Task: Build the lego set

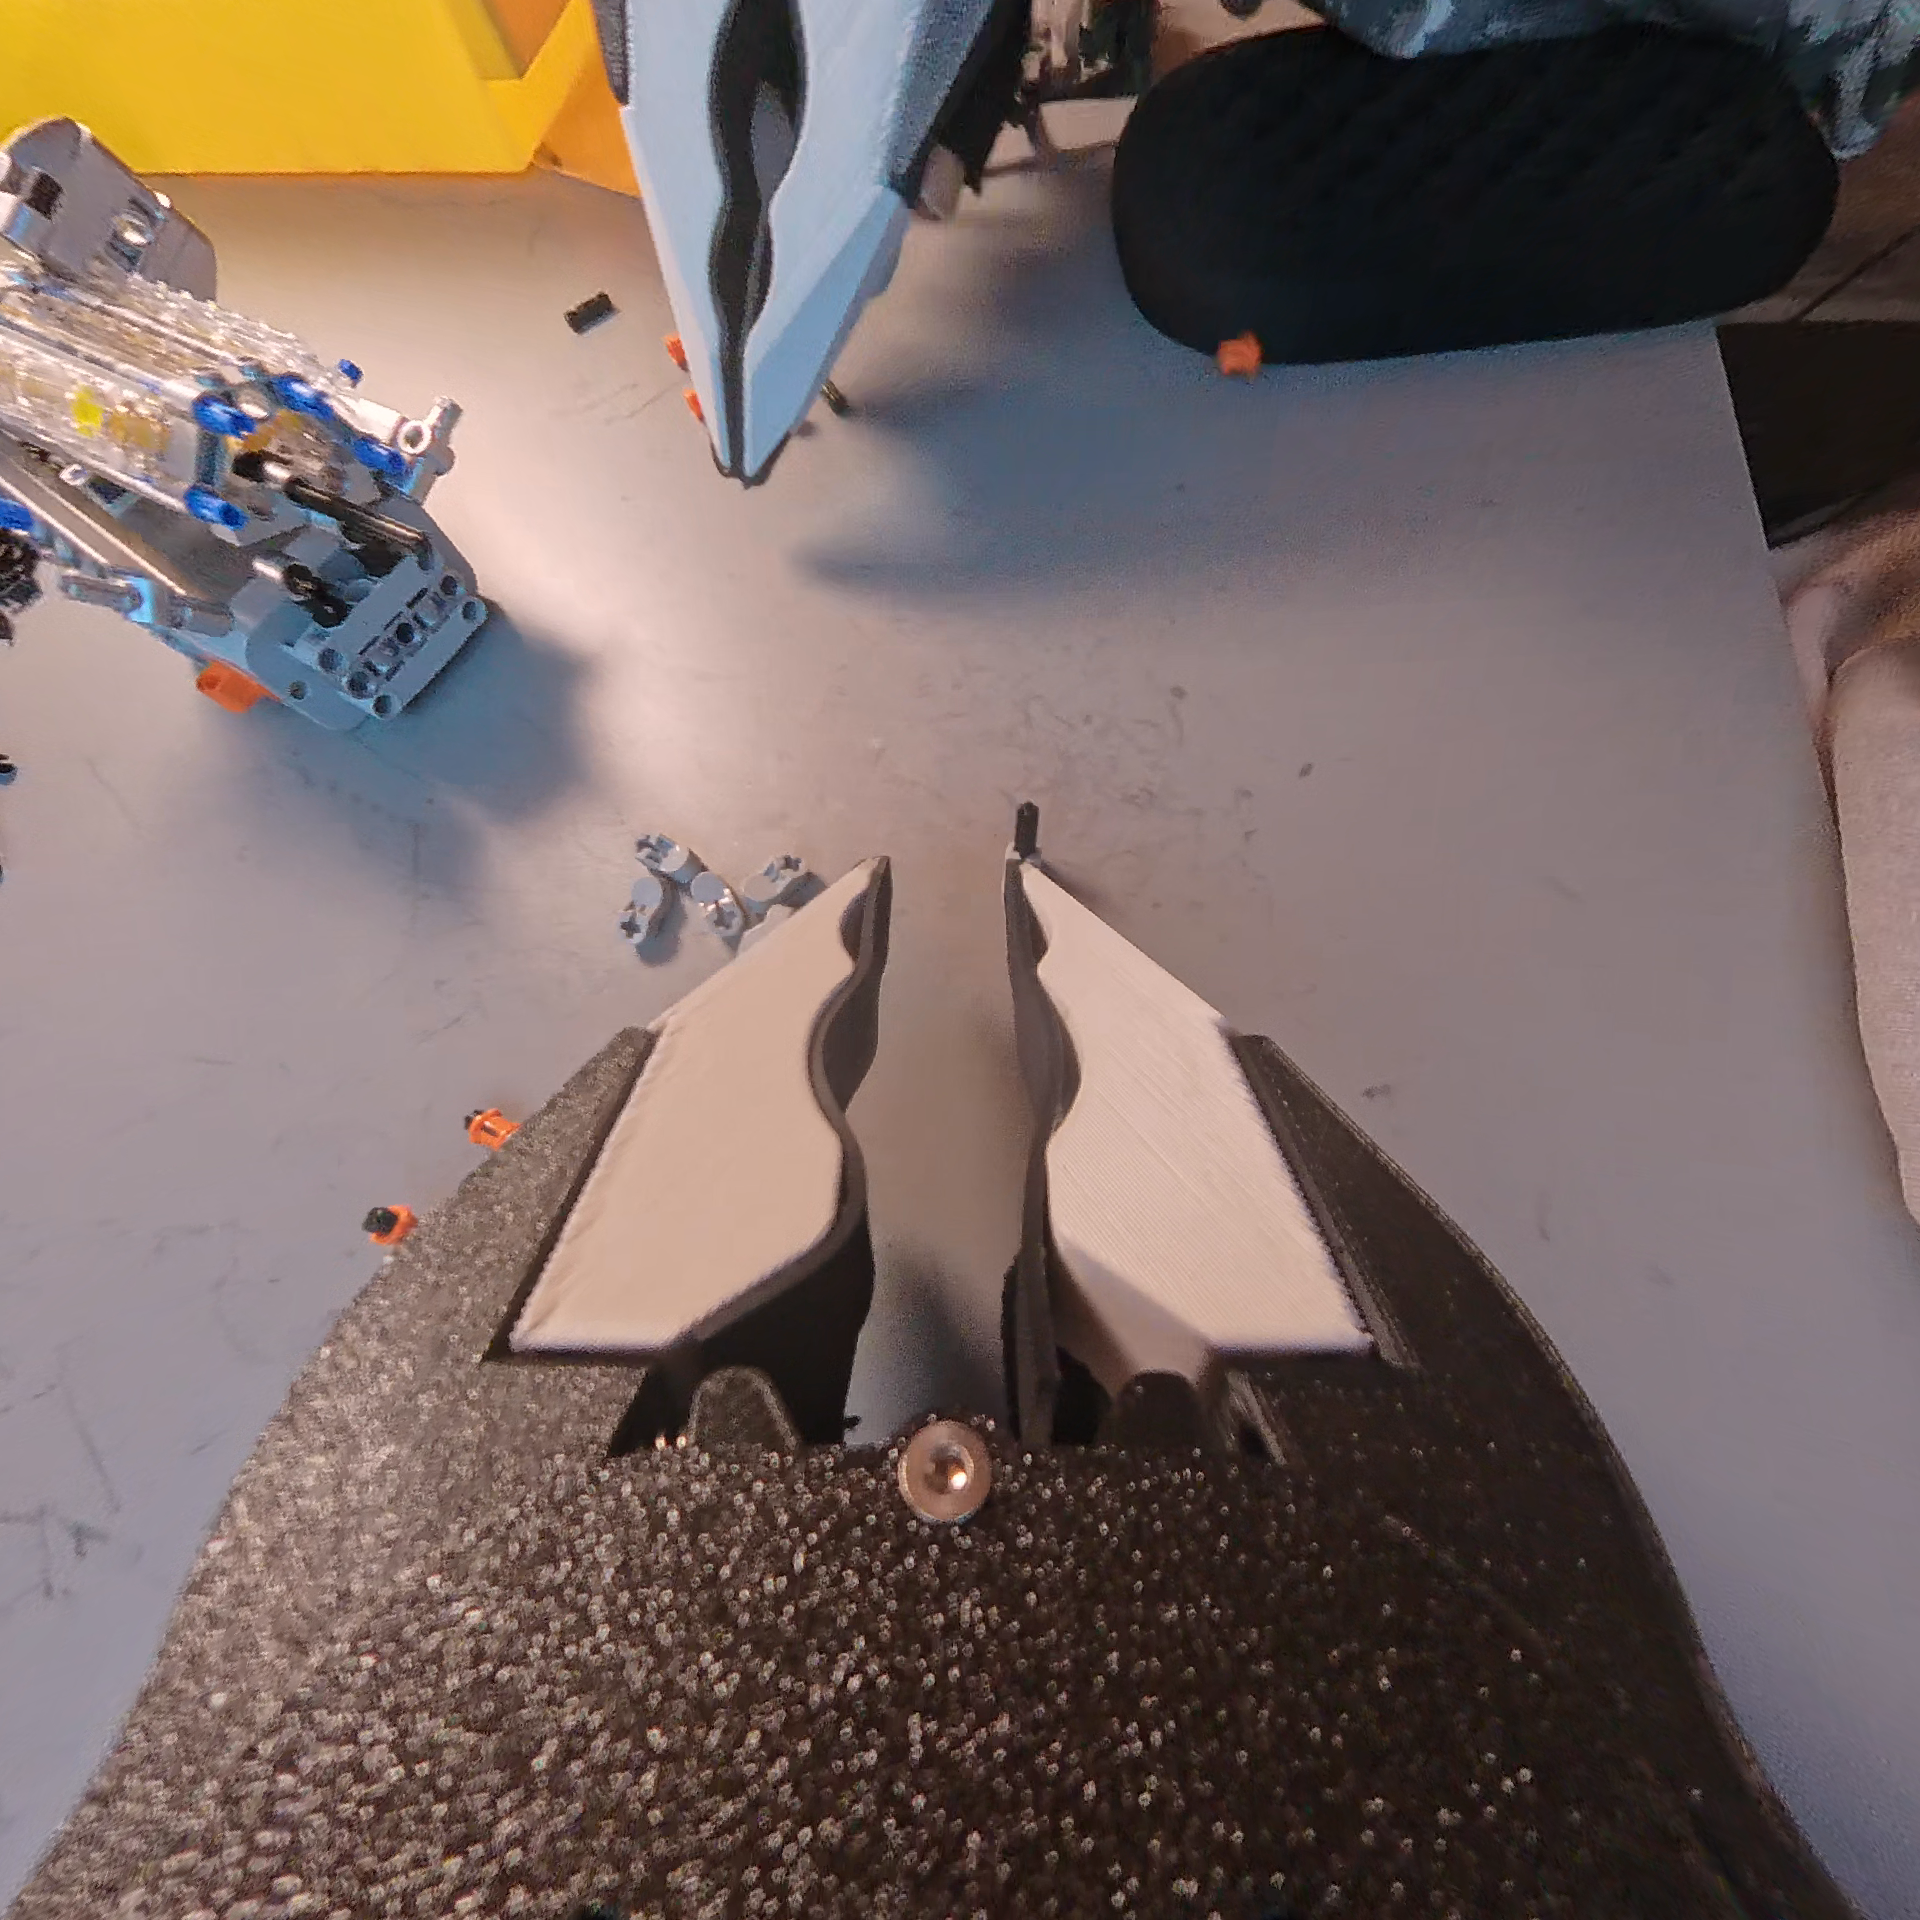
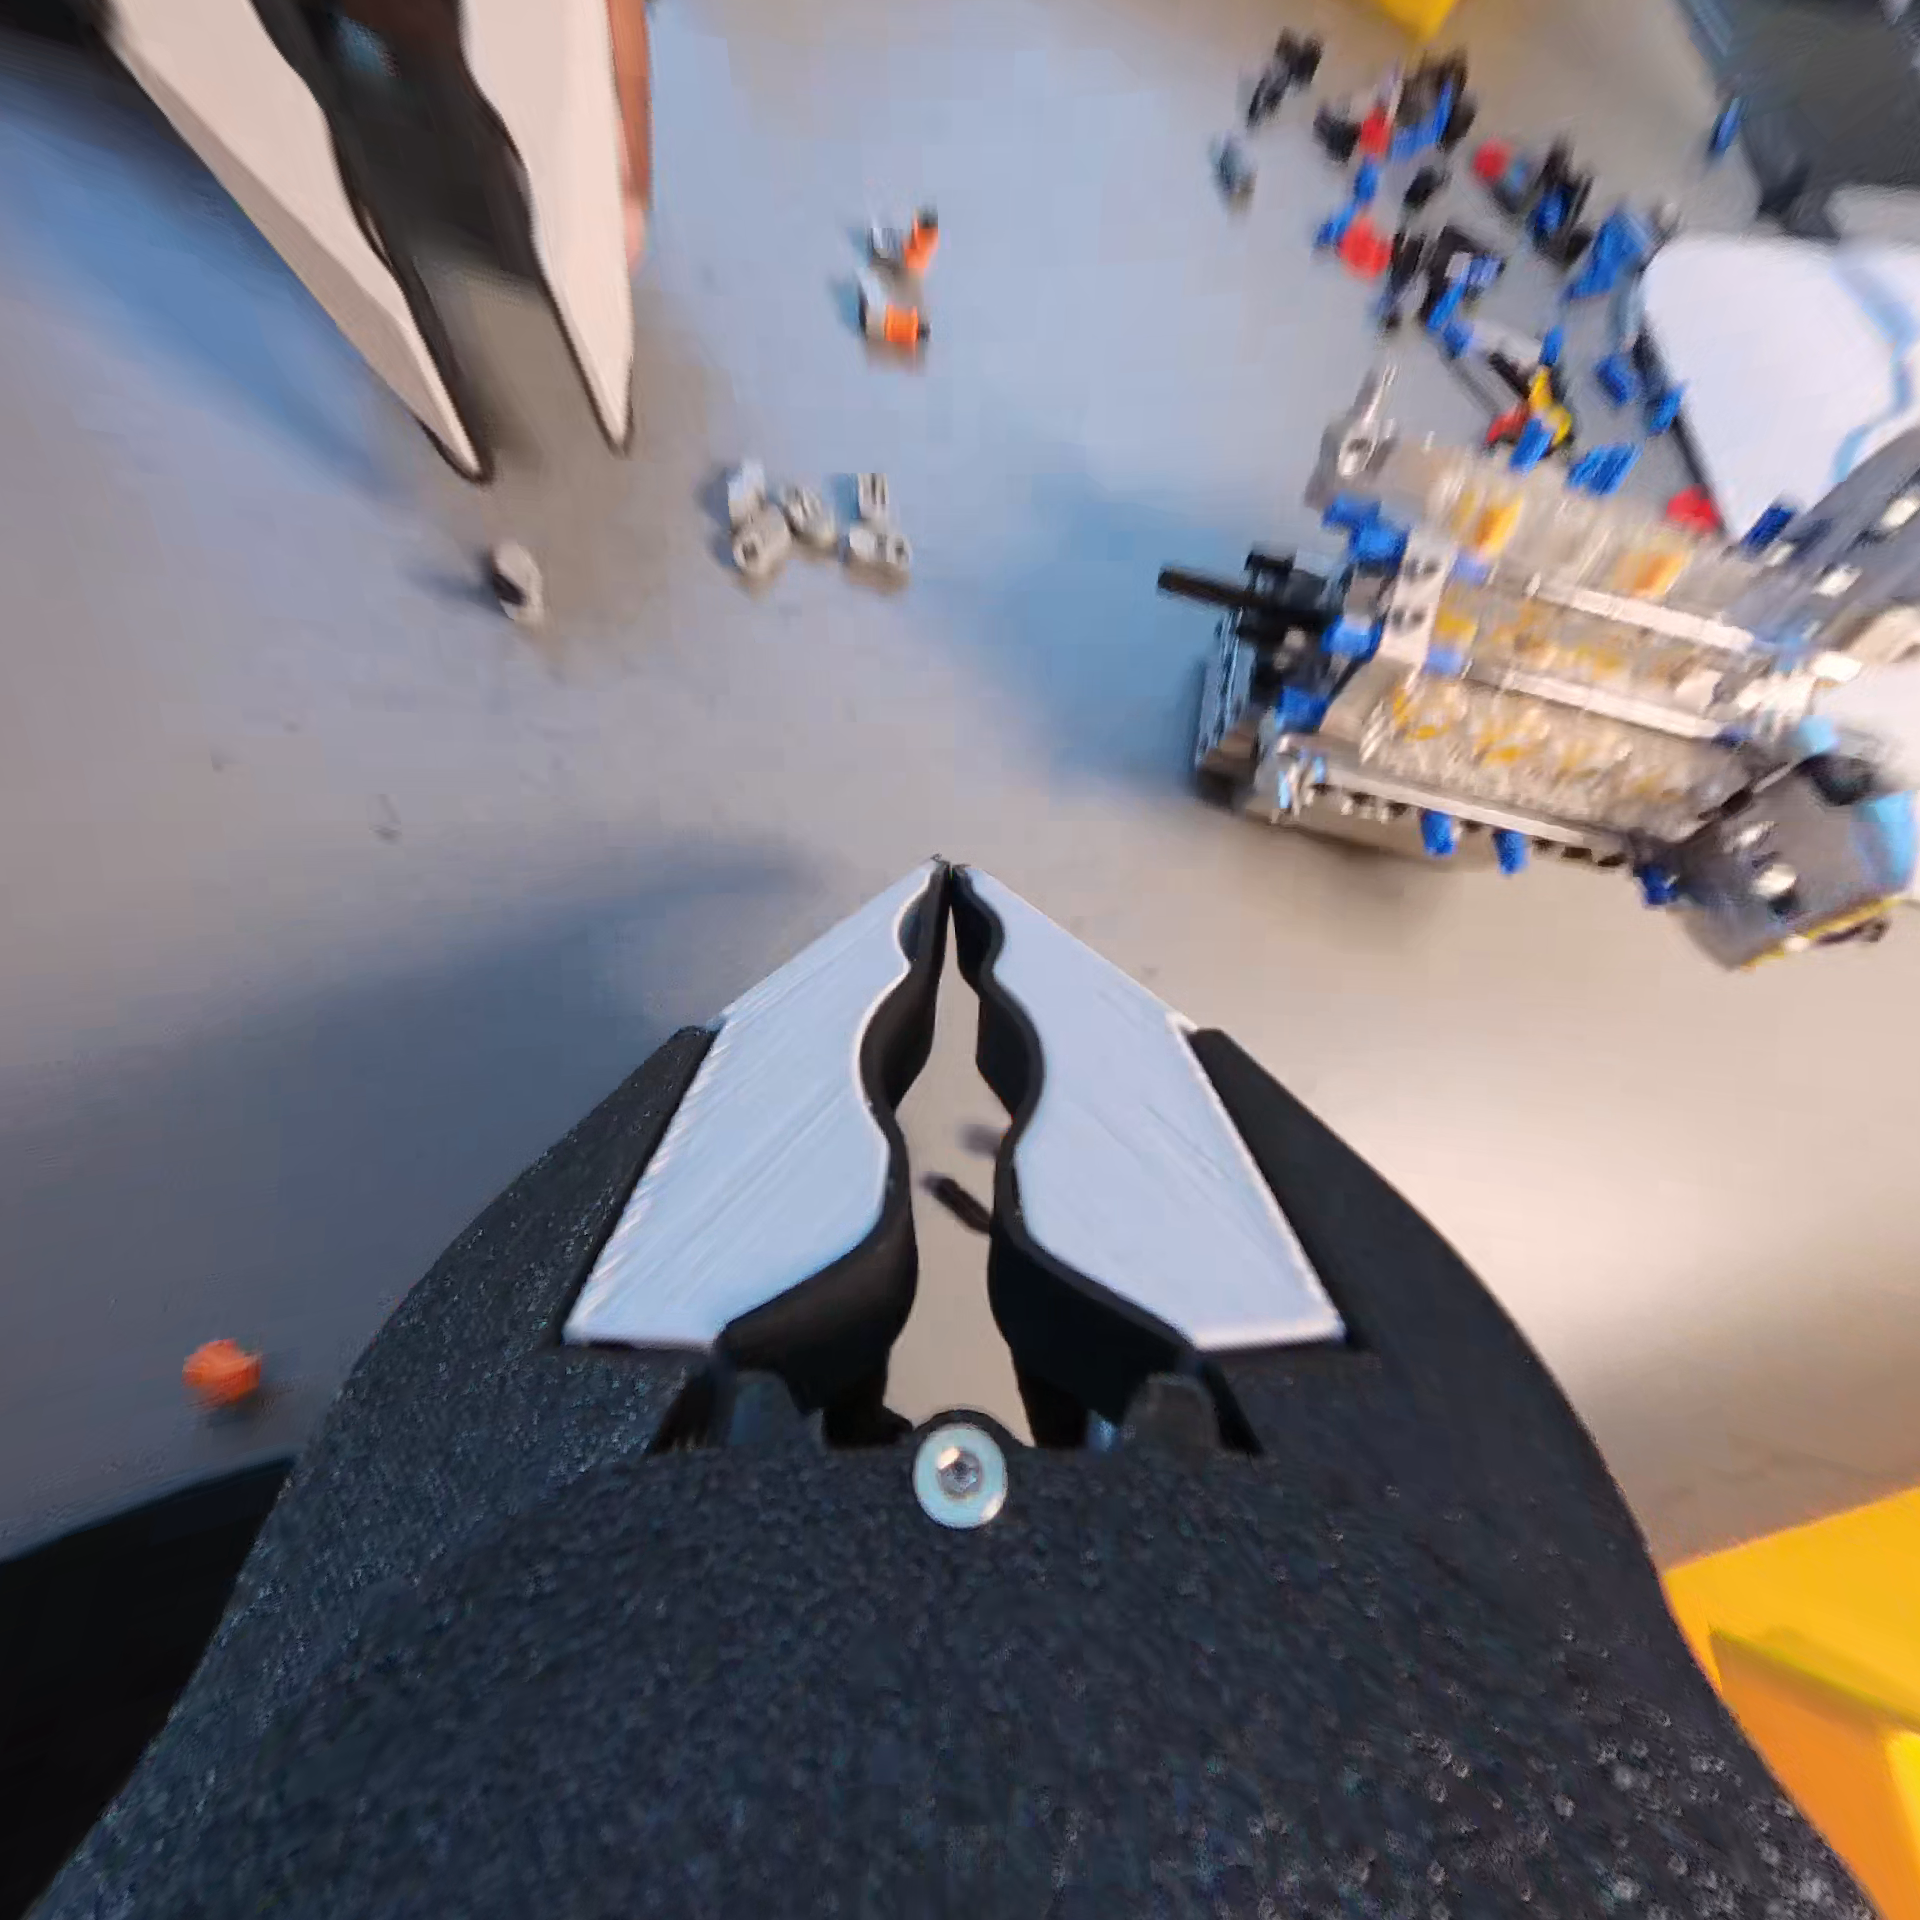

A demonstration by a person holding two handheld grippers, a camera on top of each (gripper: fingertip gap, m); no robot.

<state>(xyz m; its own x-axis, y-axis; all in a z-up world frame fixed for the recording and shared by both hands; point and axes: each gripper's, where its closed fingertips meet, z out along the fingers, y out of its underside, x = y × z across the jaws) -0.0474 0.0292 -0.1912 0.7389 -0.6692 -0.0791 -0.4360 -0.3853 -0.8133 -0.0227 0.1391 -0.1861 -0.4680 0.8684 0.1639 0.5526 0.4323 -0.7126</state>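
My left gripper (image 1: 948, 868) is open, with nothing between its pads, low over the grey table (image 1: 1143, 644). A small black pin on a grey piece (image 1: 1027, 826) stands just past its right fingertip. A cluster of small grey connector pieces (image 1: 707, 899) lies beside its left fingertip. My right gripper (image 2: 948, 864) is shut, its tips meet and nothing shows between them. It also shows in the left wrist view (image 1: 743, 468), pointing down at the table. The left gripper shows open in the right wrist view (image 2: 545, 452), above the pin piece (image 2: 516, 582) and near the grey cluster (image 2: 810, 530).
A large grey, clear and blue brick-built model (image 1: 239, 468) stands at the left, and shows in the right wrist view (image 2: 1558, 675). Loose orange pieces (image 1: 488, 1127) and blue, red and black pieces (image 2: 1455, 187) lie scattered. A black cushion (image 1: 1455, 187) and a yellow box (image 1: 260, 73) stand at the back. The gap from one gripper's tips to the other's is roughly 12 cm.
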